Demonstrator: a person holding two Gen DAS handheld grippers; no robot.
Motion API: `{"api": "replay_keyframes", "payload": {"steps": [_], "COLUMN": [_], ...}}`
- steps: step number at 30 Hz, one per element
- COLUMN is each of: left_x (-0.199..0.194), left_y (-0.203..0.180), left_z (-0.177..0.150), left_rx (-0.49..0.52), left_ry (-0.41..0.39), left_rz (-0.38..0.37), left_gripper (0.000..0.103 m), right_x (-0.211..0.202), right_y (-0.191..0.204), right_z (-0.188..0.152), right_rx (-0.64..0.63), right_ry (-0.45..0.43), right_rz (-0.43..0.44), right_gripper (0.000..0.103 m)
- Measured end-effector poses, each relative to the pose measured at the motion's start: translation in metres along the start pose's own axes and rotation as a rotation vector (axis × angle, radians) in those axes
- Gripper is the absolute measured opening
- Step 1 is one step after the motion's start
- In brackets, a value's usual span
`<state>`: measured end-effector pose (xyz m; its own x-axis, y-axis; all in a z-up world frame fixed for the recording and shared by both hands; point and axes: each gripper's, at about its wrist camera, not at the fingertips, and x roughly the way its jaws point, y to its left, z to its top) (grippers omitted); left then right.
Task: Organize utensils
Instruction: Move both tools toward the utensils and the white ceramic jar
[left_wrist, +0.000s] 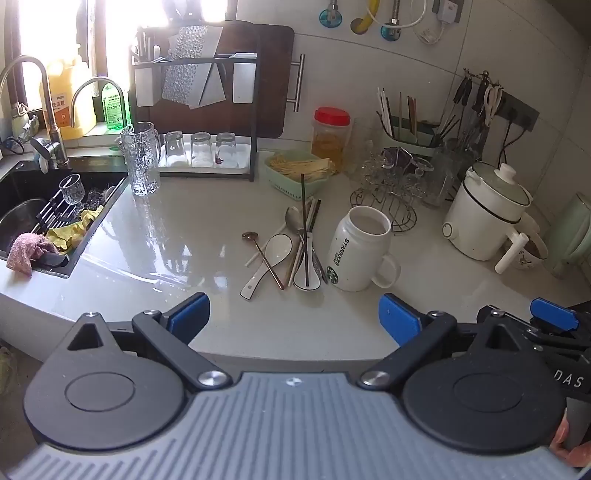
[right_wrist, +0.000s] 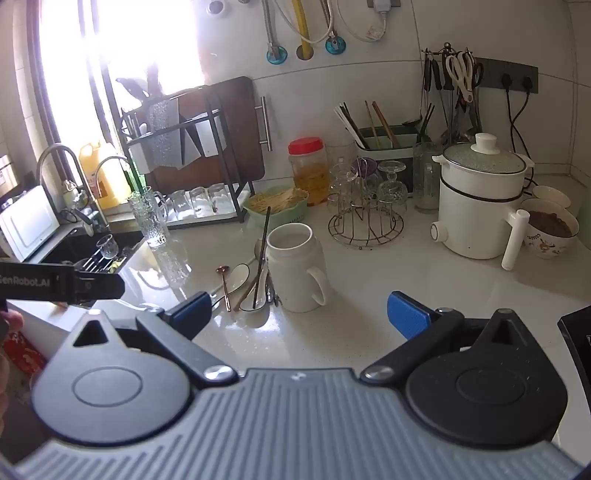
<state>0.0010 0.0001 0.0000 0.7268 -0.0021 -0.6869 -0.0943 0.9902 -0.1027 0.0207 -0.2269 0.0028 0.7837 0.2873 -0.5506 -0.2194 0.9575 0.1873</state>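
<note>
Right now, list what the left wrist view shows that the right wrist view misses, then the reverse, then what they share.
Only the left wrist view shows the pink rag on the sink edge and the mug's Starbucks logo. Only the right wrist view shows the bowl of brown food and a white appliance beside the sink. Both show the white mug, the utensil pile and the white electric pot.

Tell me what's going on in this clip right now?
A person holds two claws above a kitchen counter, both open and holding nothing. The left claw and right claw face a loose pile of spoons and chopsticks lying beside a white mug. Nothing has been picked up yet.
</note>
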Motion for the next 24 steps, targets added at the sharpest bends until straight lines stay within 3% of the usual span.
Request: {"api": "replay_keyframes", "payload": {"steps": [24], "left_x": [0.005], "left_y": [0.012], "left_z": [-0.003], "left_rx": [-0.001], "left_ry": [0.001], "left_rz": [-0.012], "left_gripper": [0.100], "right_x": [0.005], "right_y": [0.006], "right_z": [0.001], "right_rx": [0.002], "right_ry": [0.009], "right_rz": [-0.015], "right_gripper": [0.103]}}
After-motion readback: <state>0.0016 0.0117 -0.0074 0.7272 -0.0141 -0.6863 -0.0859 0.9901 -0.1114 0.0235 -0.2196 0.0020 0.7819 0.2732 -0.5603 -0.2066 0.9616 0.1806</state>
